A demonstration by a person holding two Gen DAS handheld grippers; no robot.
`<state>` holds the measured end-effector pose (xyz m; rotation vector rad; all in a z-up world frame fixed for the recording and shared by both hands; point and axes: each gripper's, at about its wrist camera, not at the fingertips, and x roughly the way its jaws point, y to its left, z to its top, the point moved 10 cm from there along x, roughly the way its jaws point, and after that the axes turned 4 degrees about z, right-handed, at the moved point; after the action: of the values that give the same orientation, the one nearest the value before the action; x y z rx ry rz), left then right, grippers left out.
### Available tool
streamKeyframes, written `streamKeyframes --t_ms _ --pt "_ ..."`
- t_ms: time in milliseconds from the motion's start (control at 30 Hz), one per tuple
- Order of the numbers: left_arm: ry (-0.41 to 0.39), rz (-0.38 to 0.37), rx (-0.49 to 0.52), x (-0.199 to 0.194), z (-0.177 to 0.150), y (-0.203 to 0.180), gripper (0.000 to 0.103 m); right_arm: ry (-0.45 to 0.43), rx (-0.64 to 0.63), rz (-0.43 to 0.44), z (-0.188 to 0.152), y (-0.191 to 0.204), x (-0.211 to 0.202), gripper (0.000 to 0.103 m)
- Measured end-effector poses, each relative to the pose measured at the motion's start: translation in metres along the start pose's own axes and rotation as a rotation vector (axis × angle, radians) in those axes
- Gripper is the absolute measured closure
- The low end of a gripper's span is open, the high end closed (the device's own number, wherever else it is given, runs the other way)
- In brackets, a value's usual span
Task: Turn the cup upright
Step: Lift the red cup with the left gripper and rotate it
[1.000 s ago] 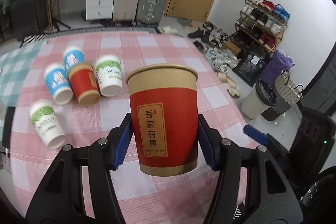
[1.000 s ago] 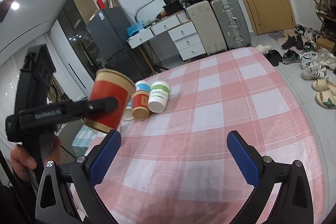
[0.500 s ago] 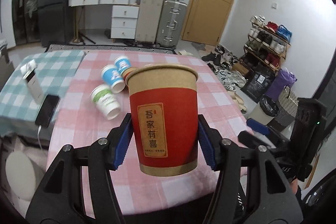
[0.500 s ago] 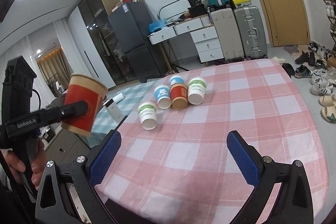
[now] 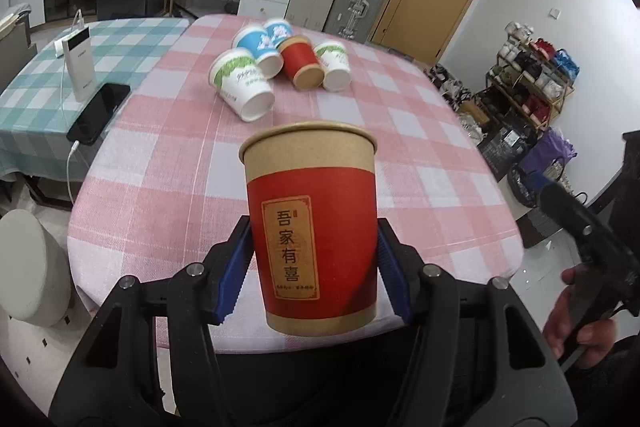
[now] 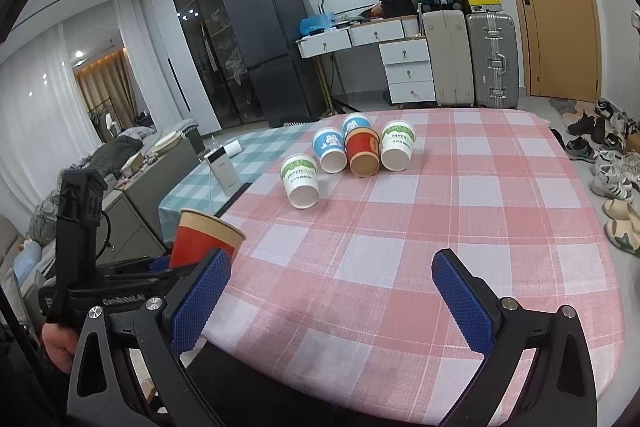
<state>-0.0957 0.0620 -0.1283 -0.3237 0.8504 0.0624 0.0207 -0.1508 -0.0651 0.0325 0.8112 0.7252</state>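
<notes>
The surface (image 6: pixel 460 219), under a pink-and-white checked cloth, fills most of both views, with a teal checked cloth (image 5: pixel 36 87) adjoining its far-left side. On that teal cloth lie a white power bank (image 5: pixel 78 63) and a black phone (image 5: pixel 98 113). The left tool (image 5: pixel 314 263) clamps its blue pads on a red paper cup (image 5: pixel 312 223), held upright, rim up, off the surface's near edge. The right tool (image 6: pixel 326 301) is spread wide with nothing between its pads, low over the near edge. Five paper cups lie tipped in a cluster at the far side: two green-and-white (image 6: pixel 302 183), two blue (image 6: pixel 332 149) and one red cup (image 6: pixel 362 151).
</notes>
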Motion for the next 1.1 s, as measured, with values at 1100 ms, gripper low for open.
streamKeyframes --t_ms 1100 --pt "0.229 0.006 -0.059 0.106 -0.034 0.020 0.016 0.127 0.034 -0.013 -0.040 -0.022 0.064 0.000"
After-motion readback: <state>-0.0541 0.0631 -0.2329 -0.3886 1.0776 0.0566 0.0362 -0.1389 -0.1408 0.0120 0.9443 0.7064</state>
